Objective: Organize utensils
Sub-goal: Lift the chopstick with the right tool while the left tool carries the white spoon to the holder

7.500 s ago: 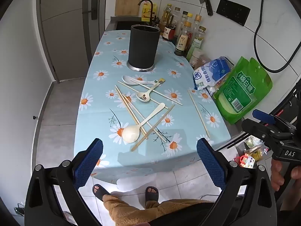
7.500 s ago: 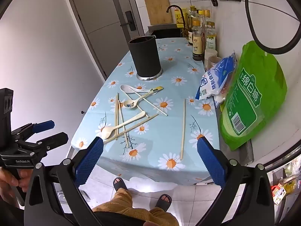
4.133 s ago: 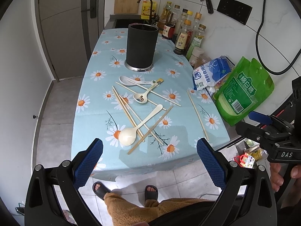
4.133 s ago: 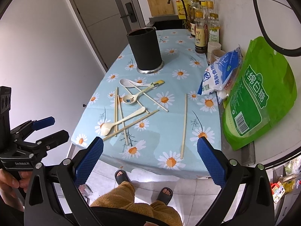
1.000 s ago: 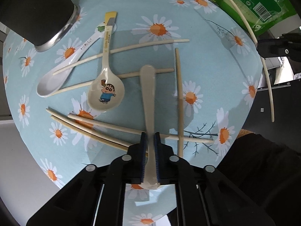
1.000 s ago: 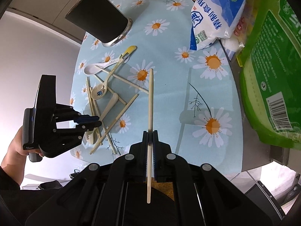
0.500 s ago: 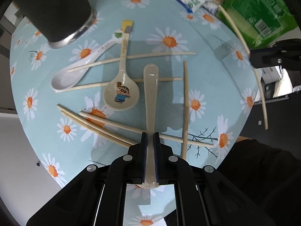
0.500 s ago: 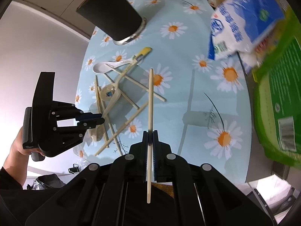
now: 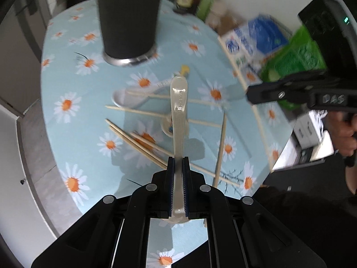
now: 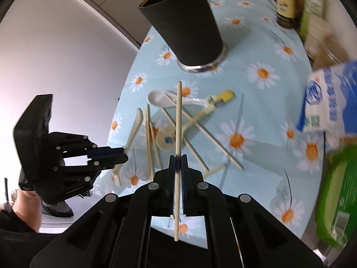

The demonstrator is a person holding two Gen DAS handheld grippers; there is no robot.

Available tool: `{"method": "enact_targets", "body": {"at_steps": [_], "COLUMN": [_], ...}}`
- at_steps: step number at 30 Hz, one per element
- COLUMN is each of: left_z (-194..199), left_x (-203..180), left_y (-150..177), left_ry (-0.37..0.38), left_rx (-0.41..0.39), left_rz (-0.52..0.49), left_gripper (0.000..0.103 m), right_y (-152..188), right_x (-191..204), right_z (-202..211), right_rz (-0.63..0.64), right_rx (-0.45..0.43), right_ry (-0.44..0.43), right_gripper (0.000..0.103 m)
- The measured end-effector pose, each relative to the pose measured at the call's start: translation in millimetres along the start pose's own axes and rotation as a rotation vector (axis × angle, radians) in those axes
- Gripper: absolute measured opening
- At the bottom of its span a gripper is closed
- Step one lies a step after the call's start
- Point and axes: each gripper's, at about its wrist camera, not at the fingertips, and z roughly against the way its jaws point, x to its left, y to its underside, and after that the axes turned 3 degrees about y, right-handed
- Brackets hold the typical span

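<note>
My left gripper (image 9: 178, 167) is shut on a cream plastic spoon (image 9: 179, 111), held above the table with its handle pointing toward the black utensil holder (image 9: 128, 17). My right gripper (image 10: 177, 163) is shut on a single chopstick (image 10: 178, 120), also lifted, pointing toward the holder (image 10: 185, 26). On the daisy tablecloth (image 9: 73, 84) lie a white spoon (image 10: 160, 99), a cartoon-print spoon (image 10: 166, 140) and several loose chopsticks (image 9: 142, 144). The left gripper with its spoon shows at the left of the right wrist view (image 10: 111, 154).
A blue-white bag (image 10: 328, 102) and a green bag (image 10: 341, 189) sit along the table's right edge. Sauce bottles (image 10: 287, 2) stand at the back right against the wall. The table's near edge drops to the floor (image 9: 38, 156).
Both grippers have risen and tilted up toward the black holder, which now looms closer in both views. The spoon and the chopstick stay clamped.
</note>
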Motion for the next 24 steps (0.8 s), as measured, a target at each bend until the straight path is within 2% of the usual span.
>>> {"method": "enact_targets", "body": {"at_steps": [11,24], "left_z": [36,72], "left_x": [33,66], "left_y": [-25,-80], "left_ry": [0.034,0.108], "left_rx": [-0.234,-0.474], "left_rz": [0.077,0.122], "left_gripper": [0.006,0.006], "right_y": [-47,-112], "right_x": [20,29], "right_z": [-3,32], "right_rz": [0.028,0.059], "right_rx": [-0.115,-0.353], "right_ry": [-0.044,-0.078], "right_gripper": [0.006,0.006]}}
